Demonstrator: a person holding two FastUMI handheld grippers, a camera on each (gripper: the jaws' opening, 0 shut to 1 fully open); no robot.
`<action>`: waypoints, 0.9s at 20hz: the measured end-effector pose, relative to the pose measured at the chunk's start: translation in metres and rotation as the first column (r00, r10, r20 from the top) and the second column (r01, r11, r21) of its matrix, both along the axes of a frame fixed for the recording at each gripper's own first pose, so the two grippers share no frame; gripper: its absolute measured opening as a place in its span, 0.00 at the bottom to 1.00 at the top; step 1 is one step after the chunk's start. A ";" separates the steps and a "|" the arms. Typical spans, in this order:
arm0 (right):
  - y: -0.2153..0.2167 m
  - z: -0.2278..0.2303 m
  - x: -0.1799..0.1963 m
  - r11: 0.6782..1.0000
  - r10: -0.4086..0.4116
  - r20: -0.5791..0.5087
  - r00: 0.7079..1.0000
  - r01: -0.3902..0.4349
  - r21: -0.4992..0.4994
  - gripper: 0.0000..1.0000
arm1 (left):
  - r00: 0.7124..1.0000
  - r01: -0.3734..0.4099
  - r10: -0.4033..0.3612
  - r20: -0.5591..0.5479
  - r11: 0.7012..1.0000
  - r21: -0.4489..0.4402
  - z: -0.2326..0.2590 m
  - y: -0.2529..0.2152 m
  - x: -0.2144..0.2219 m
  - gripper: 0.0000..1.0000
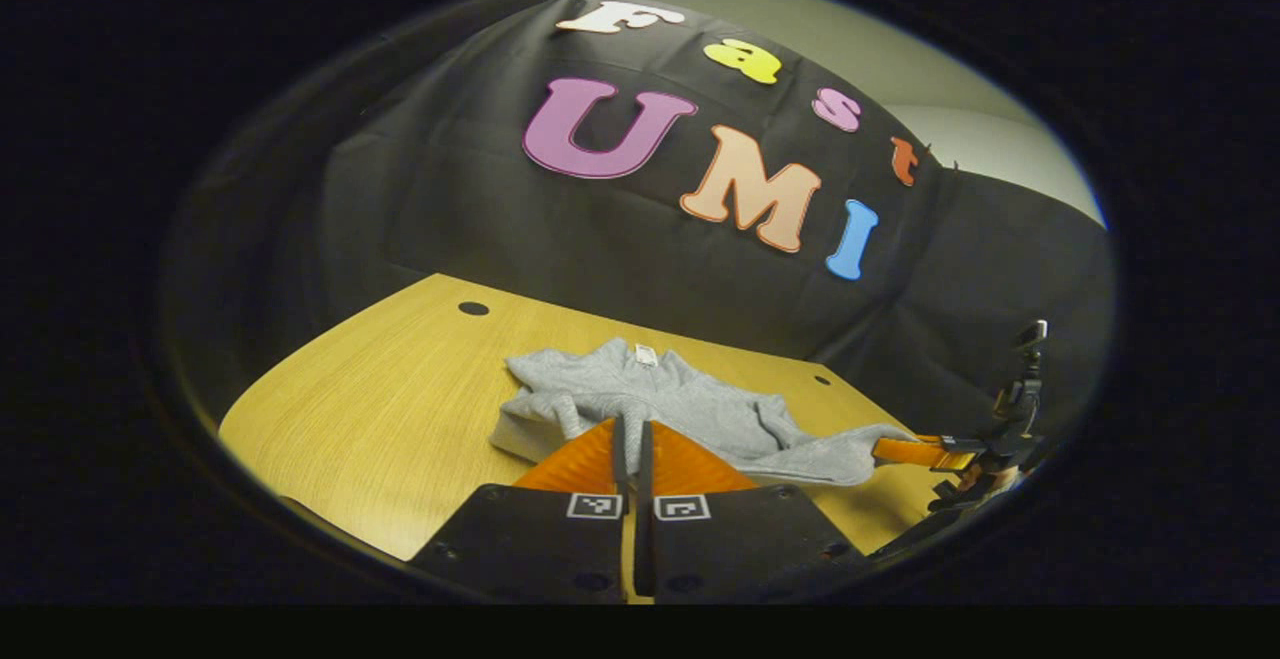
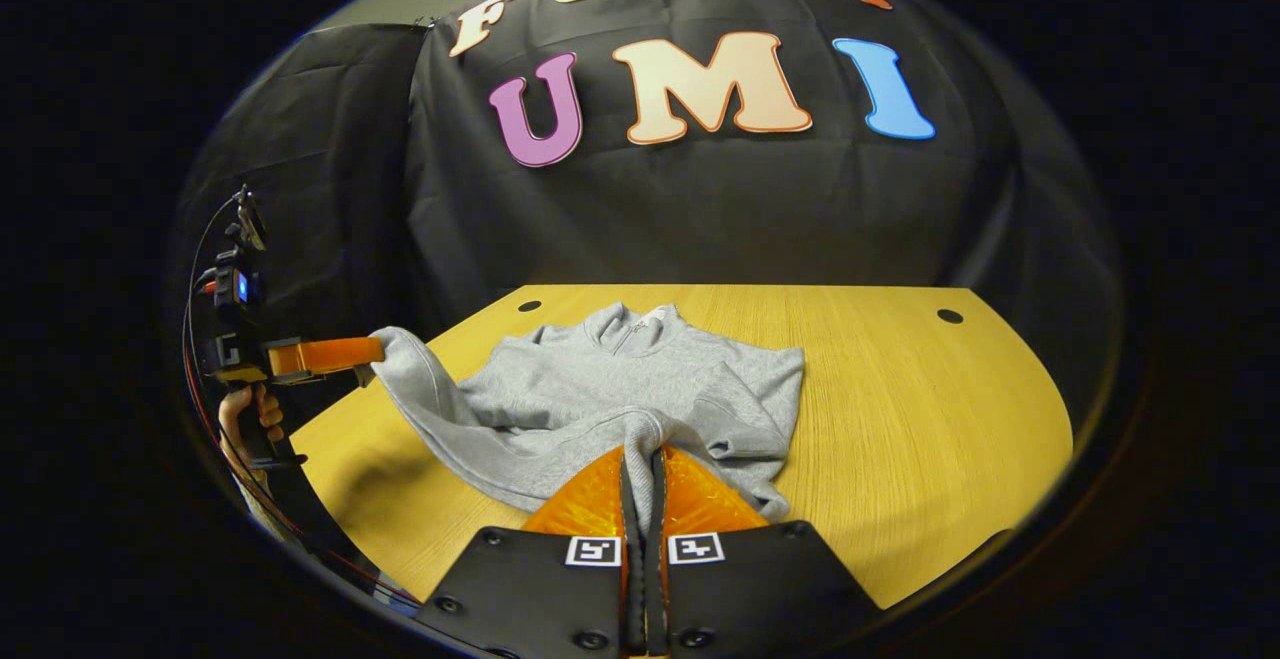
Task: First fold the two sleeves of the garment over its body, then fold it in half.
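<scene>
A grey sweatshirt (image 2: 620, 379) lies rumpled on the wooden table (image 2: 920, 409), its collar (image 2: 640, 324) toward the far wall. In the right gripper view, my right gripper (image 2: 640, 454) is shut on a bunched fold at the garment's near edge. Off to the left, my left gripper (image 2: 370, 354) is shut on a grey corner, pulled out and lifted past the table's left side. In the left gripper view, my left gripper (image 1: 632, 427) pinches grey cloth of the sweatshirt (image 1: 690, 404). At the right, the right gripper (image 1: 885, 449) grips the garment's other end.
The table (image 1: 400, 399) has small dark cable holes (image 1: 473, 308) (image 2: 949, 316) near its far corners. Black cloth walls stand close behind it. Bare wood lies right of the garment. A hand (image 2: 245, 409) holds the left gripper's handle with cables trailing.
</scene>
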State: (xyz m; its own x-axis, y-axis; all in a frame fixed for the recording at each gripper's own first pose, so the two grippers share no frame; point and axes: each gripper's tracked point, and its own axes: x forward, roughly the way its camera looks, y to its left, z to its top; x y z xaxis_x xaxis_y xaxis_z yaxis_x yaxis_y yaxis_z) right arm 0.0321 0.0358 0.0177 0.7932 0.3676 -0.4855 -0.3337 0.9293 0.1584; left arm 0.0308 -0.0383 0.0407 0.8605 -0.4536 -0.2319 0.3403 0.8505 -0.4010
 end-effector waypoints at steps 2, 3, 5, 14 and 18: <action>-0.003 -0.006 0.019 0.998 0.002 -0.073 0.997 0.002 0.059 0.02 | 1.000 0.005 -0.005 -0.006 1.000 0.026 -0.001 -0.003 0.018 0.00; -0.005 -0.010 0.028 0.996 0.002 -0.113 0.994 0.008 0.091 0.03 | 1.000 0.010 -0.010 -0.011 0.999 0.031 -0.002 -0.007 0.026 0.00; -0.009 -0.015 0.047 0.991 0.002 -0.175 0.985 0.021 0.130 0.02 | 1.000 0.013 -0.012 -0.019 0.999 0.047 -0.004 -0.013 0.043 0.00; -0.013 -0.037 0.103 0.994 -0.008 -0.238 0.971 0.033 0.100 0.02 | 0.997 0.015 -0.004 -0.083 0.992 0.123 -0.039 -0.033 0.101 0.00; -0.012 -0.038 0.114 0.990 -0.012 -0.259 0.966 0.048 0.131 0.03 | 0.994 0.030 -0.011 -0.109 0.985 0.167 -0.054 -0.036 0.115 0.00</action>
State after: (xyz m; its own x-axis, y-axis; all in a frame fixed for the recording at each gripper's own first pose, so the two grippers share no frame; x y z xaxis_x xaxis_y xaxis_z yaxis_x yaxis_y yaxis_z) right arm 0.1458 0.0241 -0.0202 0.6596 0.4218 -0.6221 -0.2377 0.9023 0.3598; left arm 0.1457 -0.0741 -0.0129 0.8175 -0.4176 -0.3967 0.3213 0.9022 -0.2876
